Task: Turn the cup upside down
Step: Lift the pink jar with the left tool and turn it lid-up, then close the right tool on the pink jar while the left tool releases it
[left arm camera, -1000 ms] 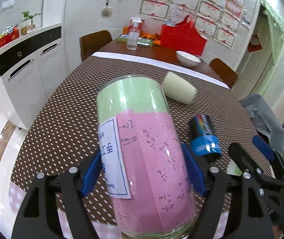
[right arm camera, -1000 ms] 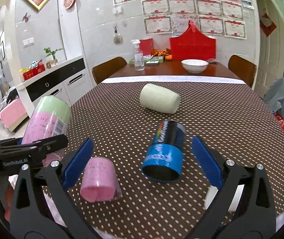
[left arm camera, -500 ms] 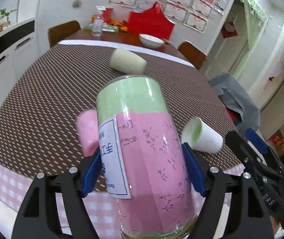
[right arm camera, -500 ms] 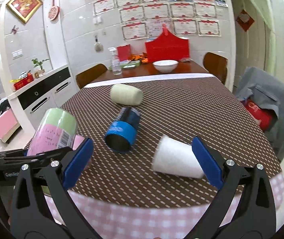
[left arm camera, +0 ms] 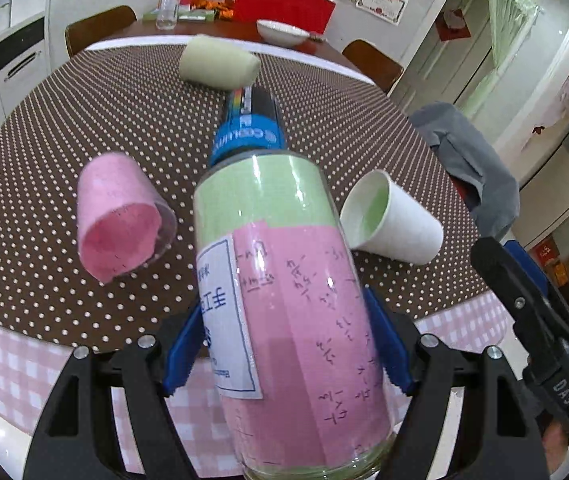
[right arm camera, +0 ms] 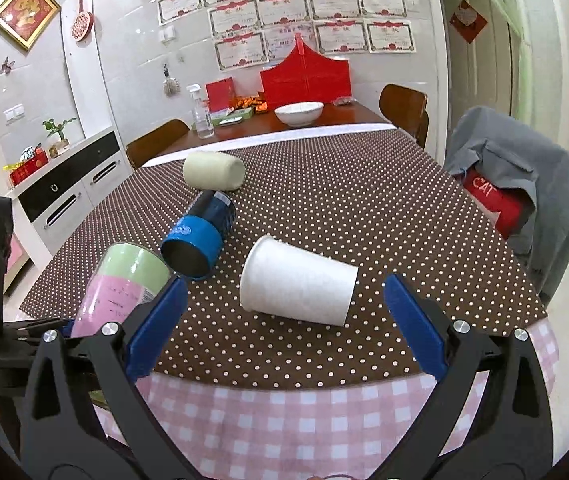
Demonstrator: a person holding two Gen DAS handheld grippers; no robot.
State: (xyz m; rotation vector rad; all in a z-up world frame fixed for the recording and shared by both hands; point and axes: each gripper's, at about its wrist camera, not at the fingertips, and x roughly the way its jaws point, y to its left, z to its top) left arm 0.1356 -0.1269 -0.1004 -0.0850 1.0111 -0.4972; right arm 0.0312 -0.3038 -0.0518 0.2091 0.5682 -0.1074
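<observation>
My left gripper (left arm camera: 284,348) has its jaws clamped on the glass cup (left arm camera: 284,288), held above the counter's (right arm camera: 364,208) near edge; I should turn it slowly, gripping firmly, while my right gripper (right arm camera: 284,320) waits with jaws wide.

A white bowl (right arm camera: 299,113) and a clear spray bottle (right arm camera: 202,114) stand on the far wooden worktop (right arm camera: 348,114), before a red paper bag (right arm camera: 305,75). A grey jacket (right arm camera: 524,168) drapes a chair.
</observation>
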